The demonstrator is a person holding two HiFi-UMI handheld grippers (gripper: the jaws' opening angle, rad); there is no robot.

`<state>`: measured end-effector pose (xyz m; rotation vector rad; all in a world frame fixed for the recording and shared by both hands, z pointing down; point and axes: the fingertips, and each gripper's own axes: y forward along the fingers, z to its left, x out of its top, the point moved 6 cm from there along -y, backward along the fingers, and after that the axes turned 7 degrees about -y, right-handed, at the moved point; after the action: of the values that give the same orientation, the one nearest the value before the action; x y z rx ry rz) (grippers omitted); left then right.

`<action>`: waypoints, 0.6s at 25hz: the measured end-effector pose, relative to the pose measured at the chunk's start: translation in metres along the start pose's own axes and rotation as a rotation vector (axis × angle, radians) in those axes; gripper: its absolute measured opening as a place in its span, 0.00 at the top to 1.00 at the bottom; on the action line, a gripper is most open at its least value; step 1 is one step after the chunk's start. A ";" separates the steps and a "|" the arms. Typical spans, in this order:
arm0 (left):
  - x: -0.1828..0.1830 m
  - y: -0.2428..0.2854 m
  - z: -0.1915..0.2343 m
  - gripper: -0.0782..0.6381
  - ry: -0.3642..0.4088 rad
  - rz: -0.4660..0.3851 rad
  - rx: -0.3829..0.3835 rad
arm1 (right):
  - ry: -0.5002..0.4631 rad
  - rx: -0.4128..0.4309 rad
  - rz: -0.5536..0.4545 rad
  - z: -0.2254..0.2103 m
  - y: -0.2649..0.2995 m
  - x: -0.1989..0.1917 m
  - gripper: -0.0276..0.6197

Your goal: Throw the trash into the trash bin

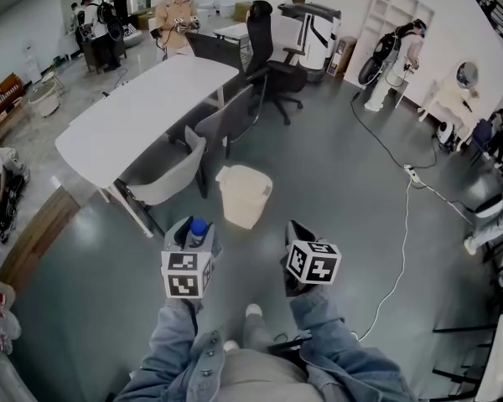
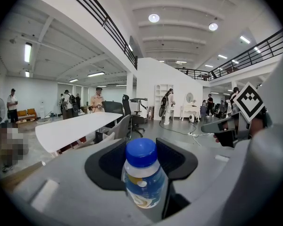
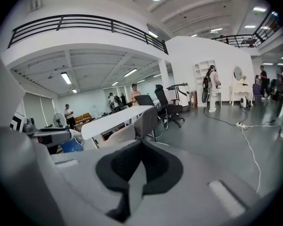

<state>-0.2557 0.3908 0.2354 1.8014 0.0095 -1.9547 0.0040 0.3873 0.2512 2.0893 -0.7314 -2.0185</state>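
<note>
Where grey floor point(image 1: 344, 191) bears bin point(image 1: 244, 195): left gripper point(image 1: 189, 226) clamping bottle point(image 2: 142, 182), right gripper point(image 3: 140, 149) closed, empty.

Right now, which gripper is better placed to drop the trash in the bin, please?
Left: the left gripper grips the blue-capped bottle, with the trash bin just ahead; the right gripper is shut and empty.

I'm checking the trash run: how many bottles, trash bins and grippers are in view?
bottle: 1
trash bin: 1
grippers: 2, left gripper and right gripper
Total: 4
</note>
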 end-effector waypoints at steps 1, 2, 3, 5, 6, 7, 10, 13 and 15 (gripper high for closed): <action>0.003 0.008 0.000 0.60 -0.002 0.000 0.001 | -0.004 0.002 0.004 -0.005 0.007 0.004 0.95; 0.006 0.016 -0.001 0.60 -0.004 0.000 0.003 | -0.008 0.005 0.009 -0.009 0.014 0.008 0.95; 0.008 0.024 -0.001 0.60 -0.007 0.001 0.004 | -0.013 0.008 0.013 -0.014 0.021 0.012 0.95; 0.014 0.041 -0.003 0.60 -0.010 0.001 0.004 | -0.020 0.013 0.019 -0.024 0.035 0.021 0.95; 0.016 0.050 -0.004 0.60 -0.011 0.000 0.005 | -0.023 0.014 0.021 -0.030 0.043 0.026 0.95; 0.019 0.058 -0.004 0.60 -0.014 -0.002 0.006 | -0.028 0.016 0.021 -0.035 0.050 0.031 0.95; 0.030 0.083 -0.004 0.60 -0.023 -0.009 0.018 | -0.044 0.022 0.020 -0.051 0.071 0.047 0.95; 0.038 0.110 -0.005 0.60 -0.027 -0.003 0.033 | -0.045 0.029 0.026 -0.069 0.094 0.060 0.95; 0.043 0.128 -0.007 0.60 -0.027 0.000 0.041 | -0.039 0.037 0.031 -0.082 0.110 0.065 0.95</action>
<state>-0.2057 0.2650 0.2338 1.8003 -0.0402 -1.9930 0.0557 0.2441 0.2470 2.0511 -0.8085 -2.0499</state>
